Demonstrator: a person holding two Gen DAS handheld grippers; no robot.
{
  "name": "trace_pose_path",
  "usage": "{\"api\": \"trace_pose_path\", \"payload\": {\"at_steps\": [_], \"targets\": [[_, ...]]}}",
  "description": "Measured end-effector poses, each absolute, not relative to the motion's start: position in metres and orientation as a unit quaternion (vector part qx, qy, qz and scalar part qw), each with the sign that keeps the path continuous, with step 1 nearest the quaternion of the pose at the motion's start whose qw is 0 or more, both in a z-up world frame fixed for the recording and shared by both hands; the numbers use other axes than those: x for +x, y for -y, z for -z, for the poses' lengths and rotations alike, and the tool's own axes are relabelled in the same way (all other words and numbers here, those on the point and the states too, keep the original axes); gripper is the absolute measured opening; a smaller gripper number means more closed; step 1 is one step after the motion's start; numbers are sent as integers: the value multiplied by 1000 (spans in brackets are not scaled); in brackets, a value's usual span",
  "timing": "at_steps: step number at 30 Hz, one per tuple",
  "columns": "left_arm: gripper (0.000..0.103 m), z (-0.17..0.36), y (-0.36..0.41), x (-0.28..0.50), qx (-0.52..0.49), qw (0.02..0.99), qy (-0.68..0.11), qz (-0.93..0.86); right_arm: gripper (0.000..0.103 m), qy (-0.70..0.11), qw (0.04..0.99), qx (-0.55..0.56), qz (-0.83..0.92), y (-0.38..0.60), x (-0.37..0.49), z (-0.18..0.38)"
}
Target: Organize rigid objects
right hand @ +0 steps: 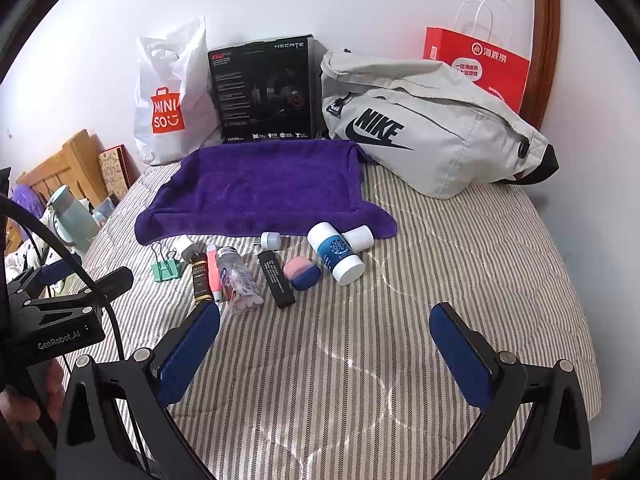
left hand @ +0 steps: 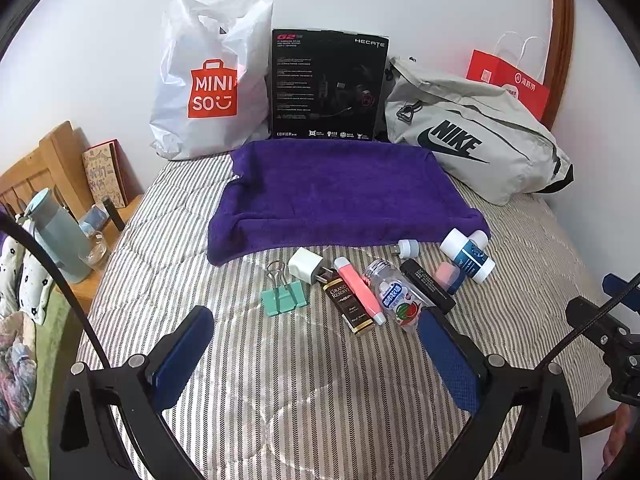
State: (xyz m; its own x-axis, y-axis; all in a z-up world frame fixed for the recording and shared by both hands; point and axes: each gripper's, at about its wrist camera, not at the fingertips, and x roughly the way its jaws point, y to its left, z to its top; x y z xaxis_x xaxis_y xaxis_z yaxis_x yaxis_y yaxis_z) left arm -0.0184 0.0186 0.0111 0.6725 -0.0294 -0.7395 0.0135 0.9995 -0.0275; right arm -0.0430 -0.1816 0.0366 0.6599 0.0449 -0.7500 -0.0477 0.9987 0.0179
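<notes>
A row of small items lies on the striped bedcover in front of a purple towel [left hand: 340, 192] [right hand: 260, 188]: a green binder clip [left hand: 283, 296] [right hand: 165, 269], a white charger plug [left hand: 305, 265], a brown bar [left hand: 348, 307], a pink-and-white tube [left hand: 359, 290], a clear candy bottle [left hand: 394, 294] [right hand: 238, 280], a black stick [left hand: 426, 285] [right hand: 276, 278], a pink-and-blue case [right hand: 302, 272], a blue-labelled white bottle [left hand: 468, 255] [right hand: 336, 254] and a small white USB light [left hand: 408, 248]. My left gripper [left hand: 316, 322] is open, just short of the row. My right gripper [right hand: 324, 318] is open over bare cover.
A white Miniso bag [left hand: 208, 84], a black headset box [left hand: 328, 84], a grey Nike bag [left hand: 472, 136] and a red paper bag [right hand: 480, 64] stand against the back wall. A wooden nightstand [left hand: 100, 240] with a light-blue kettle [left hand: 60, 236] is at the left.
</notes>
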Motion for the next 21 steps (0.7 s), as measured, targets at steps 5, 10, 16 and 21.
{"api": "trace_pose_path", "payload": {"at_steps": [5,10,16,21], "targets": [[103,-10,-19,-18,-9,914,-405,11,103,-413,910,-3,-27,181,-43,-37],[103,-11,-19,-19,-9,914,-405,11,103,-414,910,-6,-29,178,-43,-37],[103,-11,-18,-19,-10,915,-404,12,103,-415,910,-6,-28,177,-42,-36],[103,-12,-18,-20,-9,914,-405,11,103,-416,909,-7,-28,178,-42,-35]]}}
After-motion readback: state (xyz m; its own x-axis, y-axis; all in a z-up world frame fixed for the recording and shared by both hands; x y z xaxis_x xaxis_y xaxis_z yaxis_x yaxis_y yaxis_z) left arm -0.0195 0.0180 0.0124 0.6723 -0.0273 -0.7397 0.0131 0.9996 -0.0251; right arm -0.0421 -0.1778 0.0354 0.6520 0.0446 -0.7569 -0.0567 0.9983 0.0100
